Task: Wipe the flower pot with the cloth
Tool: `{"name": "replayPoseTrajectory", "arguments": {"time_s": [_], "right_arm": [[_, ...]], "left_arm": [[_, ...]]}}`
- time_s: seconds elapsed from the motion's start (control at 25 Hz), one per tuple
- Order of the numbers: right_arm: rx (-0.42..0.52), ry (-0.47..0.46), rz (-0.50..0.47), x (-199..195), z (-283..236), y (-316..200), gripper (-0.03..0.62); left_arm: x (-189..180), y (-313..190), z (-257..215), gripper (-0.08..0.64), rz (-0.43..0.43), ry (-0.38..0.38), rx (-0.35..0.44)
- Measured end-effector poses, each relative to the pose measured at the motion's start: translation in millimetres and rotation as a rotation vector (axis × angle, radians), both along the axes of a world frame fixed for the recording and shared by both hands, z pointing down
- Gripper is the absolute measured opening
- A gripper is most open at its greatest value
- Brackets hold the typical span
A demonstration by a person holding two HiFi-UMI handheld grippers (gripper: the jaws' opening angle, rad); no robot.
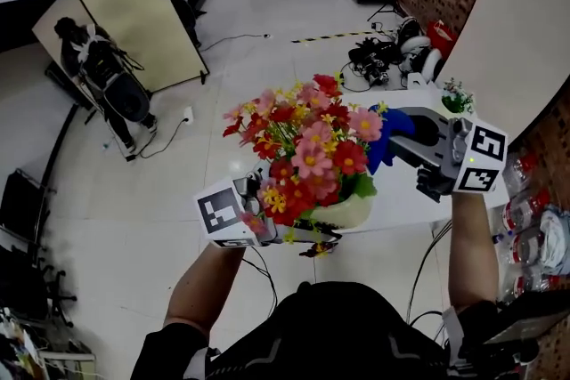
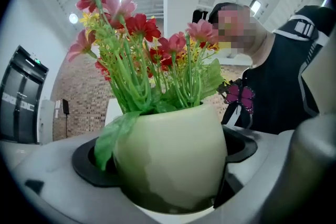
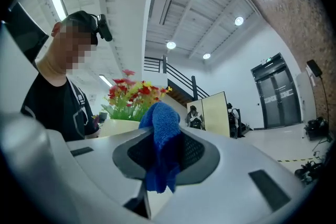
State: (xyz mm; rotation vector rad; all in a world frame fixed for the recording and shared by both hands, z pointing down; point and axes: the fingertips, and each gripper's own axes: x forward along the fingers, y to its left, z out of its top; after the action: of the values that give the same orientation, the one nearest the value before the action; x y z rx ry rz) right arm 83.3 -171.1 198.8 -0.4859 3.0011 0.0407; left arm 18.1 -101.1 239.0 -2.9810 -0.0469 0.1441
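Observation:
A pale green flower pot (image 1: 349,212) filled with red, pink and yellow artificial flowers (image 1: 307,142) is held up in the air. My left gripper (image 1: 303,231) is shut on the flower pot (image 2: 170,157), its jaws clasping the rounded body from both sides. My right gripper (image 1: 396,138) is shut on a blue cloth (image 1: 388,136), bunched between its jaws, just right of the flowers at bloom height. In the right gripper view the blue cloth (image 3: 161,147) hangs from the jaws, with the pot (image 3: 123,126) and flowers (image 3: 134,94) a short way beyond.
A white table (image 1: 419,182) lies below on the right, with a small potted plant (image 1: 458,97) on it. Cables and gear (image 1: 392,53) lie on the floor beyond. A beige partition (image 1: 134,13) and a speaker (image 1: 125,93) stand at left.

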Motion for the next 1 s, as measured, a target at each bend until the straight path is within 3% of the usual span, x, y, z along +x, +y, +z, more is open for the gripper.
{"name": "replayPoseTrajectory", "arguments": {"time_s": [0.2, 0.4, 0.56, 0.84, 1.0], "right_arm": [[-0.016, 0.082, -0.083, -36, 18, -14, 0.071], [-0.027, 0.085, -0.129, -41, 24, -12, 0.071], [-0.014, 0.082, -0.100, -47, 23, 2, 0.071], [0.019, 0.056, -0.015, -17, 31, 22, 0.071], [0.031, 0.036, 0.007, -9, 30, 37, 0.071]], "left_arm": [[2, -14, 19, 0.578, 0.035, -0.010, 0.049], [9, -11, 4, 0.578, -0.053, -0.080, 0.001], [-8, -12, 7, 0.578, -0.088, -0.082, -0.005], [6, -12, 18, 0.578, -0.115, -0.109, 0.026], [1, -25, 21, 0.578, -0.174, -0.111, 0.026]]}}
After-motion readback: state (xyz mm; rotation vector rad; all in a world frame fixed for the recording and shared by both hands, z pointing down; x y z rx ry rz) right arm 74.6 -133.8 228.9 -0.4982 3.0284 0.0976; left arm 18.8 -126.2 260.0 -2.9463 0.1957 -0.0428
